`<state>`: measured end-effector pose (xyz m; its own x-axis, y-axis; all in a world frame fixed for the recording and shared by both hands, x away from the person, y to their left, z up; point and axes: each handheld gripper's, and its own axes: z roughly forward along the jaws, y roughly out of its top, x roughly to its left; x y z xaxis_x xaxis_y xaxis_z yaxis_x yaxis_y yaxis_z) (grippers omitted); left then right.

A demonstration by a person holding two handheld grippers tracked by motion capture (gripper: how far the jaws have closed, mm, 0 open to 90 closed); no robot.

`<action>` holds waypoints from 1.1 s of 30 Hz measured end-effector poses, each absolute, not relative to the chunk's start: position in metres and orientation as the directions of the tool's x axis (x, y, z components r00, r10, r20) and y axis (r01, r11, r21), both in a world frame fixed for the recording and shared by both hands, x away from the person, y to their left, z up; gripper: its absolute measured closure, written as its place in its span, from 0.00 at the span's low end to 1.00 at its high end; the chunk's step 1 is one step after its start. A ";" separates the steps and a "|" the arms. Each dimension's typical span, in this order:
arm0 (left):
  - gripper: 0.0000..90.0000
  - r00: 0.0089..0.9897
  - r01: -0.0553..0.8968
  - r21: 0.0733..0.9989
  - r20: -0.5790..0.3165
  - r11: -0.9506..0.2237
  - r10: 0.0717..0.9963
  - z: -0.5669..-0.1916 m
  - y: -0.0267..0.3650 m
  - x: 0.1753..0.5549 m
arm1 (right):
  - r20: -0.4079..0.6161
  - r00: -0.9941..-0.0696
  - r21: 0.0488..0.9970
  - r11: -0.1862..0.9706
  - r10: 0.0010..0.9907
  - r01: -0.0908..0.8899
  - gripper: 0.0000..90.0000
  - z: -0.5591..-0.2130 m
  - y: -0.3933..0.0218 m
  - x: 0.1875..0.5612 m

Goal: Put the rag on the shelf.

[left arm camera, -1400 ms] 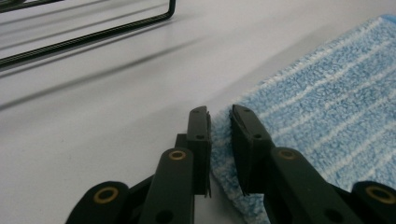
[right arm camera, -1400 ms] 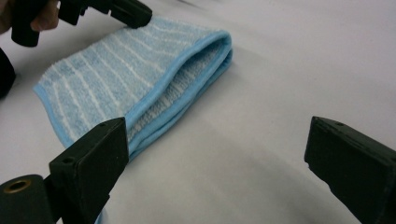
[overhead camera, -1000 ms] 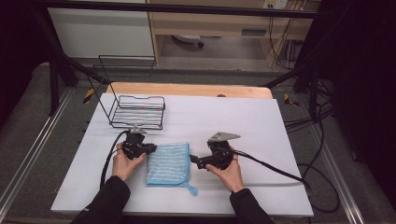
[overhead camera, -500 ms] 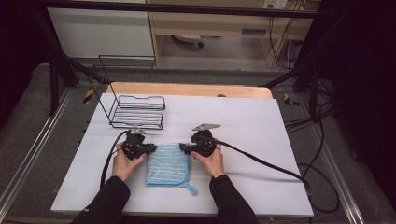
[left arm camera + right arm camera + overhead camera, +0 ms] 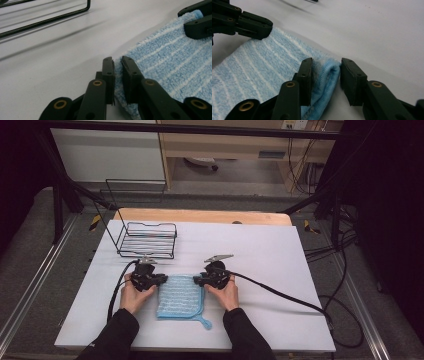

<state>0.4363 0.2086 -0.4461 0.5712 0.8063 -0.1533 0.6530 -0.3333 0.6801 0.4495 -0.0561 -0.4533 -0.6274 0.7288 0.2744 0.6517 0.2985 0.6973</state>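
A blue striped cloth [image 5: 180, 296] lies folded on the white table [image 5: 280, 270], between the person's two hands. My left gripper [image 5: 164, 280] is at the cloth's far left corner, and in the left gripper view its jaws [image 5: 117, 61] are shut on the cloth's edge [image 5: 172, 62]. My right gripper [image 5: 196, 281] is at the far right corner. Its jaws [image 5: 327, 62] have just been closing and straddle the folded edge [image 5: 329, 72]. One pad touches it and a small gap remains at the other.
A black wire basket [image 5: 148, 239] stands on the table behind the left hand; its bottom wire [image 5: 50, 17] runs close ahead of the left gripper. Cables trail from both grippers, the right one across the table toward its right edge. A hanging loop [image 5: 205, 323] sticks out at the cloth's near right corner.
The right hand has moved left to the cloth's far right corner, and its jaws have narrowed around the folded edge. The left hand and the cloth have stayed where they were.
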 end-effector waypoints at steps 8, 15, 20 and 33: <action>0.90 0.570 0.655 0.683 -0.165 -0.324 0.805 -0.446 0.210 0.437 | 0.328 -0.614 0.671 0.281 0.718 0.686 0.84 -0.453 -0.056 0.451; 0.94 0.569 0.657 0.693 -0.199 -0.295 0.798 -0.442 0.214 0.436 | 0.350 -0.609 0.662 0.272 0.712 0.699 0.90 -0.447 -0.059 0.452; 0.94 0.584 0.635 0.725 -0.224 -0.267 0.780 -0.432 0.220 0.431 | 0.344 -0.621 0.686 0.263 0.705 0.678 0.90 -0.439 -0.061 0.446; 0.94 0.623 0.565 0.790 -0.218 -0.239 0.752 -0.407 0.227 0.412 | 0.325 -0.660 0.771 0.214 0.677 0.600 0.91 -0.414 -0.067 0.423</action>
<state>0.4122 0.2271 -0.4067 0.6226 0.7515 -0.2181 0.5652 -0.2391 0.7895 0.4232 -0.0669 -0.4141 -0.6597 0.6774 0.3255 0.6002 0.2142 0.7706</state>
